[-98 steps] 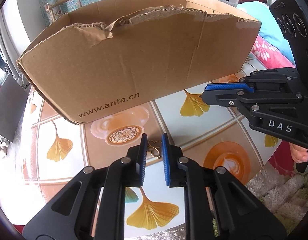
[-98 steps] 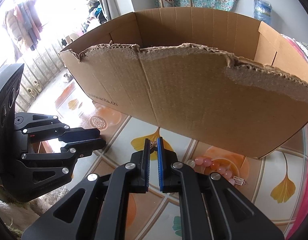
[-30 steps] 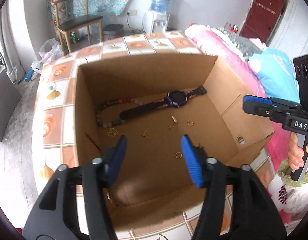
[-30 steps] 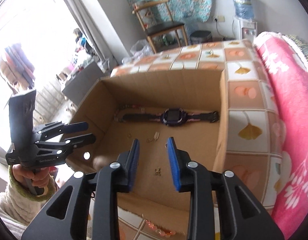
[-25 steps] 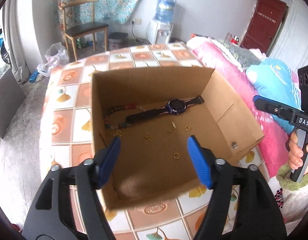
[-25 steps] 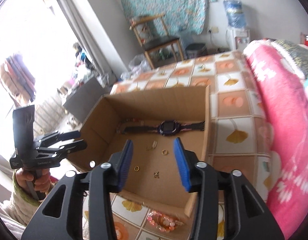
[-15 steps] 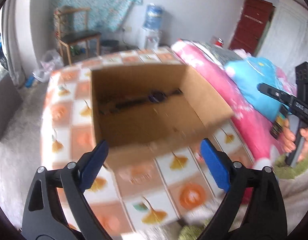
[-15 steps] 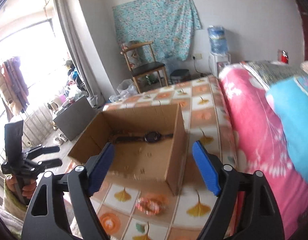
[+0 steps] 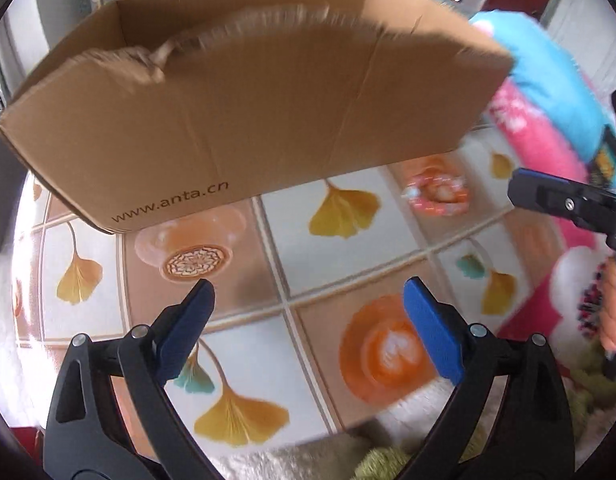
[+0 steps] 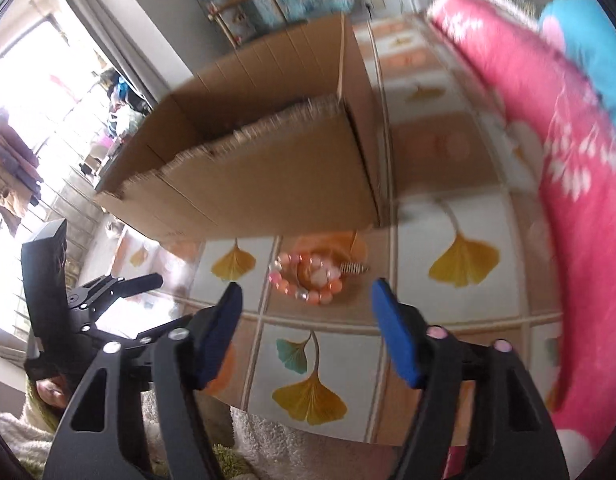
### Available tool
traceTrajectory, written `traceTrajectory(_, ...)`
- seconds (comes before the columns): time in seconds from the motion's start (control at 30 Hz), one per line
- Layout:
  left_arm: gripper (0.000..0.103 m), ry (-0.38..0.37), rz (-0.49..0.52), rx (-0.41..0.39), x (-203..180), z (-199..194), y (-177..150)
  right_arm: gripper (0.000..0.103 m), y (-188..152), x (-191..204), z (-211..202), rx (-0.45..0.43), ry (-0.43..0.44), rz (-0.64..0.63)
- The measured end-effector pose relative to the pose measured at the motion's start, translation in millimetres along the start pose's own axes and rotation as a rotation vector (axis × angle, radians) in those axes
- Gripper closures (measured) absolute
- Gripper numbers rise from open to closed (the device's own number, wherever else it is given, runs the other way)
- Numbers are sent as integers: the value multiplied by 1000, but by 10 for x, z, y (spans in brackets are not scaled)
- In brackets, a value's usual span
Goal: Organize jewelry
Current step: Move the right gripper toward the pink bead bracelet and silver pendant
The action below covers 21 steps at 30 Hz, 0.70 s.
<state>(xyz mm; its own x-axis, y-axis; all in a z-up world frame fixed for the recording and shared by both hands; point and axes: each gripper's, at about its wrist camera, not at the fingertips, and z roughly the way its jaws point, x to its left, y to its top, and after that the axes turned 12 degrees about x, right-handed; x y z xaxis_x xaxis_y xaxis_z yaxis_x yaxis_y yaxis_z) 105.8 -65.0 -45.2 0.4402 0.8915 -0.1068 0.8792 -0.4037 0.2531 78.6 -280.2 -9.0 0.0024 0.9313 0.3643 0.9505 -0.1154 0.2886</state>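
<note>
Both sets of jaws stood open and held nothing. On the left gripper the jaws were spread wide over the patterned worktop, with only the tile print between the blue pads. On the right gripper the jaws were narrower, having just been closing, yet a clear gap remained and no item lay between the pads.

A pink and orange bead bracelet lay on the worktop just ahead of the right gripper, beyond its fingertips and near the lower right corner of the cardboard box. A small metal piece lay beside the bracelet on its right; its exact type could not be determined. In the left wrist view the same bracelet appeared blurred, off to the right of the left gripper and well apart from it.

The box stood on the worktop behind both grippers, its torn front edge uppermost. Its contents could not be seen from either view. Pink bedding ran along the right side of the worktop.
</note>
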Motion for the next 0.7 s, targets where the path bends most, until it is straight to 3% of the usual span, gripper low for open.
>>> traceTrajectory(0.2,8,39,-14,-15,-43,72,24,72,50,-67,232,46,-21,29)
traceTrajectory(0.3,7,112,-4,-23,-100,120,2,81,84,-70,332,65,-35,22)
traceTrajectory(0.4,7,112,-13,-29,-100,138,-9,92,88,-30,366,69,-20,8)
traceTrajectory(0.7,7,114,-11,-43,-66,179,-93,96,58,277,567,136,81,-47)
